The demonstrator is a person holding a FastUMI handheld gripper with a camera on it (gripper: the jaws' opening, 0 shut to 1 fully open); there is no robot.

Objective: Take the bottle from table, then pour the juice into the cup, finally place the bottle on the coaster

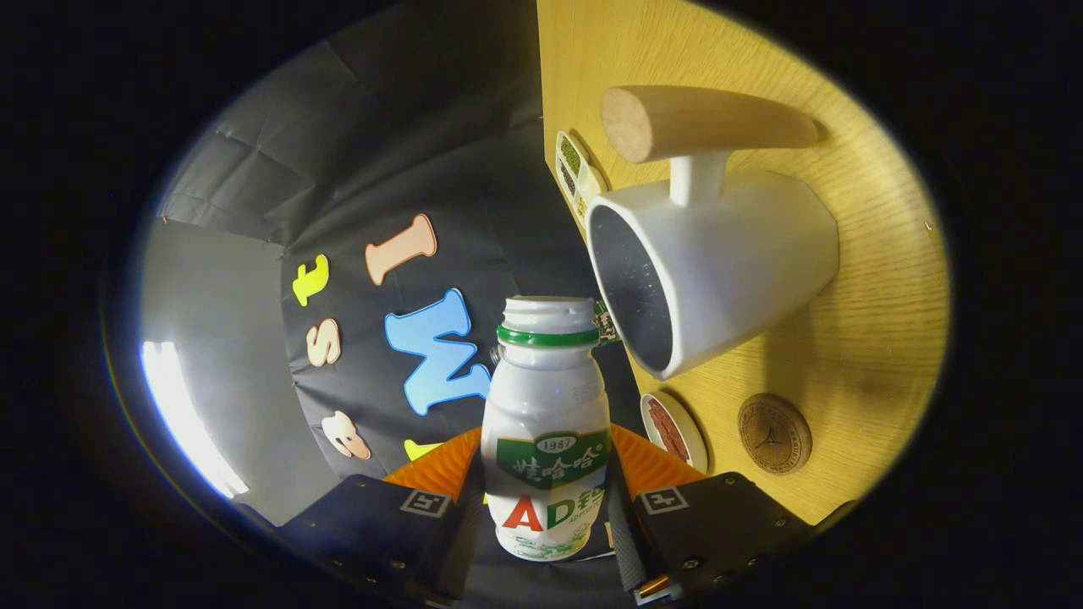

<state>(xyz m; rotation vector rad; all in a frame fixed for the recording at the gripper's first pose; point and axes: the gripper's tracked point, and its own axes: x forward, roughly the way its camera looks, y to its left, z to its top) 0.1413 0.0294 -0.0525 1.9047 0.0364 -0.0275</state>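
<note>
My gripper (pixel 546 491) is shut on a small white bottle (pixel 548 423) with a green neck ring and a green and red label; both fingers press on its sides. The view is rolled so the wooden table (pixel 863 279) stands on edge, which means the bottle is tipped over. Its open mouth points at the rim of a white cup (pixel 719 262) with a wooden handle (pixel 702 123), just beyond it. The cup's dark inside faces the bottle. A round brown coaster (pixel 774 433) lies on the table beside the cup, near my right finger.
A small round dish (pixel 674 430) with brown contents sits at the table's edge next to the coaster. A white tray (pixel 578 173) with green and dark fillings lies at the table's edge past the cup. Black cloth wall hangs behind the table.
</note>
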